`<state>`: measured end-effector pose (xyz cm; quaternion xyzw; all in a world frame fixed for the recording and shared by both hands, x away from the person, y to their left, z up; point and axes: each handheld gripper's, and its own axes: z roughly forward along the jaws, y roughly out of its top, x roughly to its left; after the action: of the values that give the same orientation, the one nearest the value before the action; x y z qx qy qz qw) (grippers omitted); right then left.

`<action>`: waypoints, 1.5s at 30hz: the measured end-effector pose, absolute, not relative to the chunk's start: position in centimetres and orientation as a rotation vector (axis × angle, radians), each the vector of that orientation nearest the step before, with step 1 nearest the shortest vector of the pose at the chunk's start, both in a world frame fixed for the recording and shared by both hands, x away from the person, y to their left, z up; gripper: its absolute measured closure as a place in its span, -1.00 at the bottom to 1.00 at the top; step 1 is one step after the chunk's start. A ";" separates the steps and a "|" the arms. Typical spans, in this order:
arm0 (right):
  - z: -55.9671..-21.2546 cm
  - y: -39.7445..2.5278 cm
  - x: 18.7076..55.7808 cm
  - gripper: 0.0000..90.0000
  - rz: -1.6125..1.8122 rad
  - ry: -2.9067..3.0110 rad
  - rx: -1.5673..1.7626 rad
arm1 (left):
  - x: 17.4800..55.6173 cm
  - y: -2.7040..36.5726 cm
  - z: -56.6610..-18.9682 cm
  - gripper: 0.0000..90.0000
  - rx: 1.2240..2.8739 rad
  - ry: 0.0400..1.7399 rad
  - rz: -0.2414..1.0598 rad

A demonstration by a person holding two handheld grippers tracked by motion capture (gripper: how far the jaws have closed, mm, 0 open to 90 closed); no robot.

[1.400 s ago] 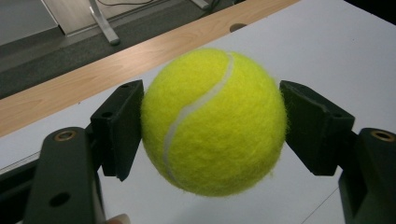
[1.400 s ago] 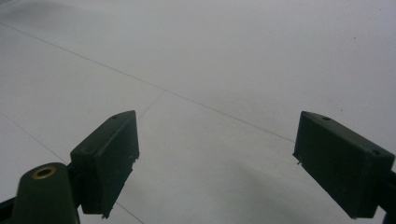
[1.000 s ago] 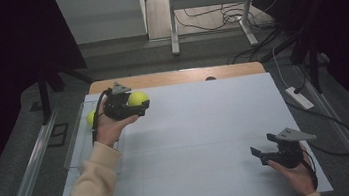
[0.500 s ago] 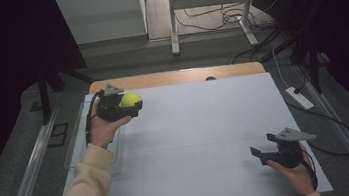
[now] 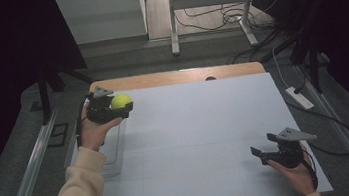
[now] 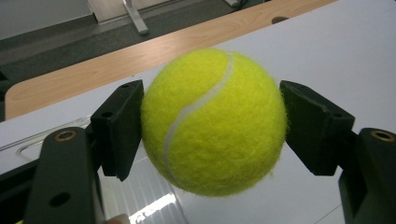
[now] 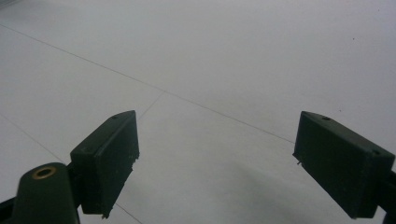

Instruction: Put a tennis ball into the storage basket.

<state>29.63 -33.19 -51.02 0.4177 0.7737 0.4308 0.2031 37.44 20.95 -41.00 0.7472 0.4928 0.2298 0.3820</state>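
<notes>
Right gripper [image 5: 262, 153] sits low at the near right of the white table [image 5: 208, 139], jaws spread wide with nothing between them; right gripper view confirms just bare tabletop ahead of the pads

Left gripper [image 5: 122, 108] is up at the far left, clamped on a tennis ball [image 5: 121, 101]. In the left gripper view the ball [image 6: 214, 122] sits between both pads, contact on opposite sides across its widest part, ball clear of the surface. A clear plastic tray [image 5: 114, 150] lies on the table just near of that hand, by the left edge

Handling read:
- light, so no load issue on the jaws
- felt cover gives good friction, low slip risk
- shell is springy, it compresses a bit then pushes back; over-squeeze and it can pop out forward if the pads sit off the widest line
- not fragile, survives a drop but will bounce and roll off a flat table

Best hold is what it has now: pads square on the equator, moderate pressure. For release, I'd go low and open slowly, ideally inside something walled

Beyond the table: bare wooden edge strip [image 5: 175, 77], then floor with cables
</notes>
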 end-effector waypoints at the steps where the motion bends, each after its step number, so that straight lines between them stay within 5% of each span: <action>1: -51.0 -33.2 29.6 -0.69 1.201 2.160 1.164 | 37.4 20.9 -41.0 -0.40 1.906 1.257 0.586; 45: -51.1 -33.1 29.8 -0.69 1.197 2.161 1.171 | 35.3 28.1 -42.7 -0.40 1.848 1.442 0.627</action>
<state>29.76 -33.05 -51.10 0.4196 0.7740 0.4288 0.2024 35.34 28.09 -42.71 0.7135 0.5567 0.2419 0.3499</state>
